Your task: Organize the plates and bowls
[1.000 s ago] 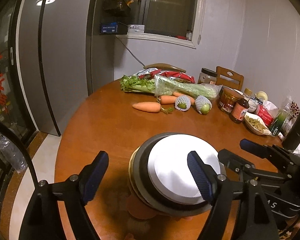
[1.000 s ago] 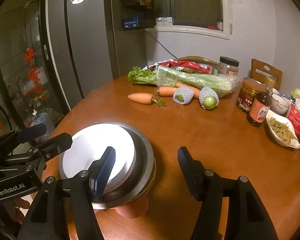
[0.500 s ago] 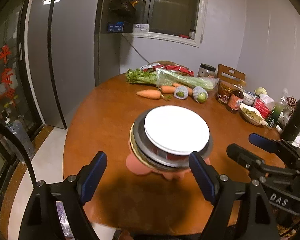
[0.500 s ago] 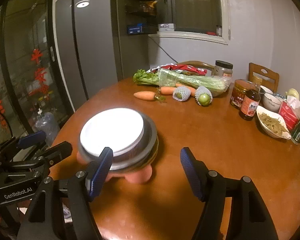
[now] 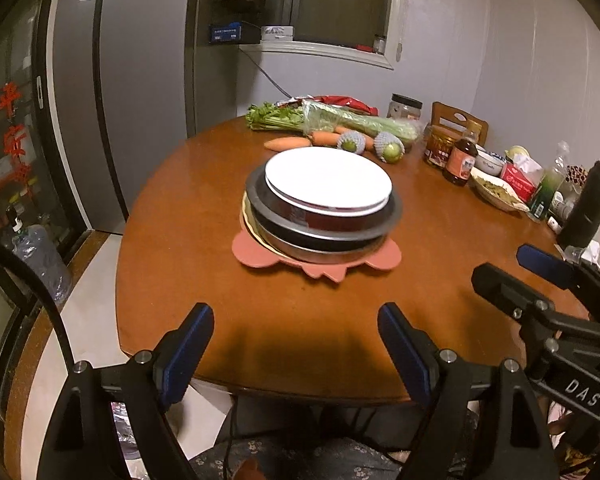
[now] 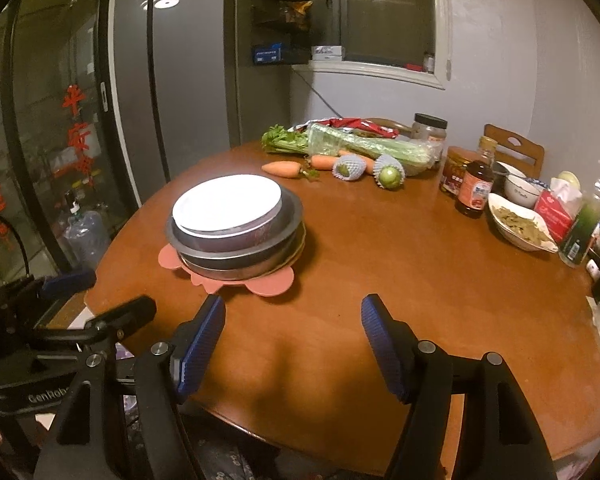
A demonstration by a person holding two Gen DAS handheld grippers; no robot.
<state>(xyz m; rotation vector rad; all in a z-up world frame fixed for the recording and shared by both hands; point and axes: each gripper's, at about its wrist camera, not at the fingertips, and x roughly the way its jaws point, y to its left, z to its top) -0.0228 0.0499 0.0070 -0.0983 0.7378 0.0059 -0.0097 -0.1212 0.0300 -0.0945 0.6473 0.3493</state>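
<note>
Dishware stack [image 5: 324, 208] sits on a pink mat [image 5: 256, 250] toward the near-left part of the round wooden table [image 5: 220, 312]. I read the stack from the top down as follows: a white plate [image 5: 328, 178], a dark bowl [image 5: 300, 216] under it, then a wide metal pan [image 5: 320, 246] at the base. A pale rim shows at the left edge beneath the pan; I cannot tell what item it belongs to.

My left hand-held gripper [image 5: 296, 350] hangs over the near table edge, released, both blue pads spread wide with nothing between them. My right hand-held gripper [image 6: 292, 346] is likewise released and empty, positioned over the table to the right of the stack. Neither touches the stack.

At the far side of the table lie celery [image 6: 364, 144], carrots [image 6: 282, 168] and two netted fruits [image 6: 388, 172]. Jars and a sauce bottle [image 6: 474, 188] stand to the right.
</note>
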